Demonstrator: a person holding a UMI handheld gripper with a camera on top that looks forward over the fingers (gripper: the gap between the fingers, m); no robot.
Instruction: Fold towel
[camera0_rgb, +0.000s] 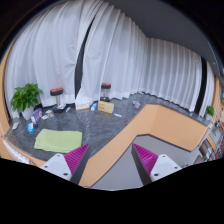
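A light green towel (58, 141) lies flat on the grey tabletop (105, 125), ahead of my left finger and off to its left. My gripper (110, 160) is held above the table's wooden front edge (125, 140), well short of the towel. Its fingers stand wide apart with the magenta pads (76, 157) facing each other and nothing between them.
A potted green plant (25, 97) stands at the far left of the table. Two dark-topped jars (57, 97) and small bottles and boxes (104, 105) stand along the back. White curtains (110, 55) hang behind. Shelving (211, 135) is at the right.
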